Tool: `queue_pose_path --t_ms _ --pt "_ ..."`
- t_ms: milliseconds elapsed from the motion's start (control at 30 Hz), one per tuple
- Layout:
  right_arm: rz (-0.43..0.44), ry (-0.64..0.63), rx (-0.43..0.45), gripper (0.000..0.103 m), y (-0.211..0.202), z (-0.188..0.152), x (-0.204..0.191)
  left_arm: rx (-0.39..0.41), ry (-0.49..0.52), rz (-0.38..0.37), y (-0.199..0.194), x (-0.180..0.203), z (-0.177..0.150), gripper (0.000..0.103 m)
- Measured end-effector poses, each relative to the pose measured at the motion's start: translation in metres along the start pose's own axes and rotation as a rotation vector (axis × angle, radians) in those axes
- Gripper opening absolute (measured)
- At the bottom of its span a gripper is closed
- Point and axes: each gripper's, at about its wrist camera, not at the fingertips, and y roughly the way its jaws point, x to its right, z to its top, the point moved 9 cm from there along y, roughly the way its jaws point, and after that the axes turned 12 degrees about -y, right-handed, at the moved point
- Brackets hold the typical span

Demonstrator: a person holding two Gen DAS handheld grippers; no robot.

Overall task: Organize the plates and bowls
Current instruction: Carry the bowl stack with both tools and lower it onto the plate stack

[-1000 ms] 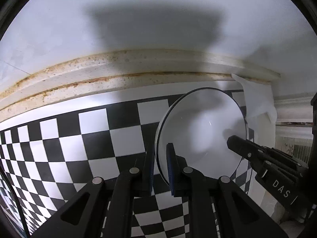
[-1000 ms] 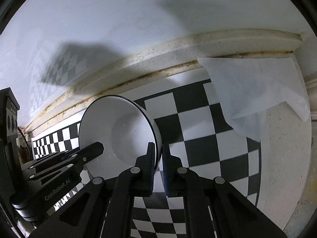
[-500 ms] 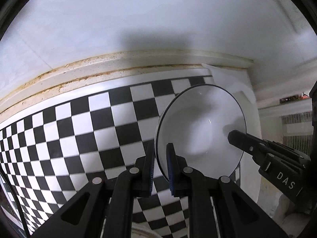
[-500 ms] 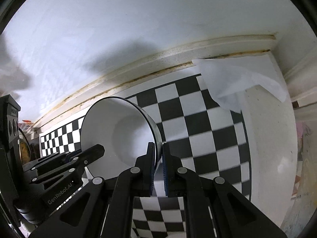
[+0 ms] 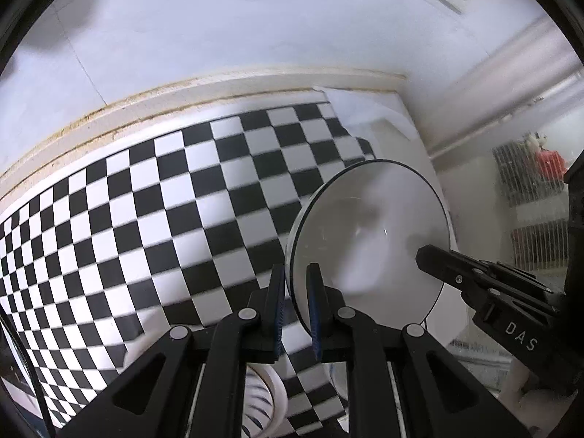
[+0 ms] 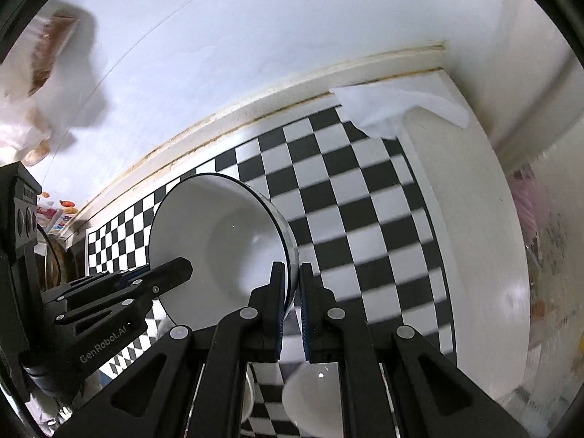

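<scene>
Two grippers hold one white bowl (image 5: 368, 241) up in the air.

The left gripper (image 5: 295, 304) pinches one rim in its jaws, the right gripper (image 6: 291, 304) the other, above the checkered surface (image 5: 146, 211), with open room around.

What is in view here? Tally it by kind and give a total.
Dark-rimmed bowl: 1, its rim clamped in the jaws of both grippers
Grippers: 2, left gripper and right gripper
Plain white dishes: 2, partly hidden below the grippers
Checkered cloth: 1
White paper sheet: 1
Total: 7
</scene>
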Motion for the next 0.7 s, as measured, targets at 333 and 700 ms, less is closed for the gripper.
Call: queue_pose_path --t_ms 333,700 --pt "-0.007 0.039 0.020 0.009 -0.034 -0.077 0.012 -0.014 0.066 -0.017 -0.012 0.023 -0.067 0.010" --pt "-0.007 0.099 -0.035 0.009 -0.019 -0.139 0.046 -0.100 0.098 0.009 0.024 0.043 -0.104 0.010"
